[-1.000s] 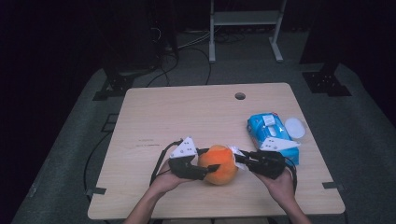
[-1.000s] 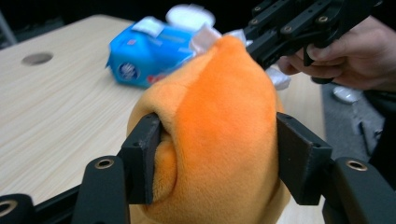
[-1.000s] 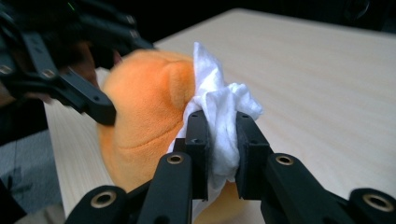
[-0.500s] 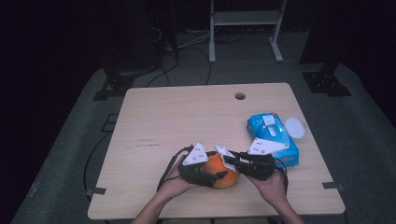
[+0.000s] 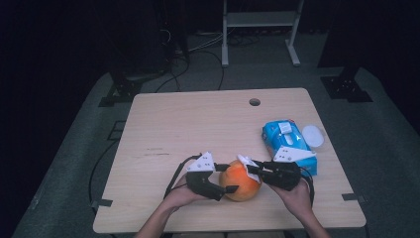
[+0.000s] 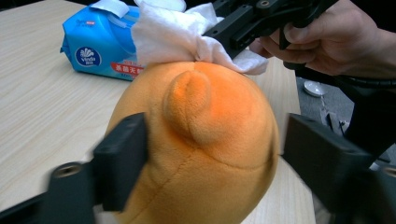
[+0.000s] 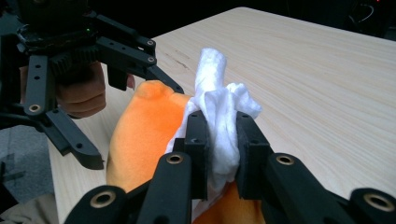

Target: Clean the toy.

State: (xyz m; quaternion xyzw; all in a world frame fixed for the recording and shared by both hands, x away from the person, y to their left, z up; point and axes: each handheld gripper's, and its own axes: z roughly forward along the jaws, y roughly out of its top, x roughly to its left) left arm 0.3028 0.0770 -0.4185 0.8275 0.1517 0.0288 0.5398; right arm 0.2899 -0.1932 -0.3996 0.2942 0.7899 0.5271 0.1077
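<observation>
**Orange plush toy wiped with a white tissue near the front edge of the worktop**

The orange plush toy [image 5: 240, 180] sits on the worktop [image 5: 198, 124] close to its near edge, between the two hands. A nub on its top shows in the left gripper view. A crumpled white tissue [image 7: 217, 116] lies against the top of the toy, pinched tight between the jaws of the right gripper [image 5: 252, 169], which are closed on it. The left gripper [image 5: 225, 181] straddles the toy from the other side; its jaws have just been opening, and they now stand either side of the plush body, one jaw close to the fabric and the other with a gap beside it, so the toy is between them but not squeezed.

Just beyond the right hand [image 5: 297, 196] lies a blue pack of wipes [image 5: 287, 141], its flap on top lifted. A small white round lid [image 5: 313, 135] rests just beside the pack, on the worktop's right side.
</observation>
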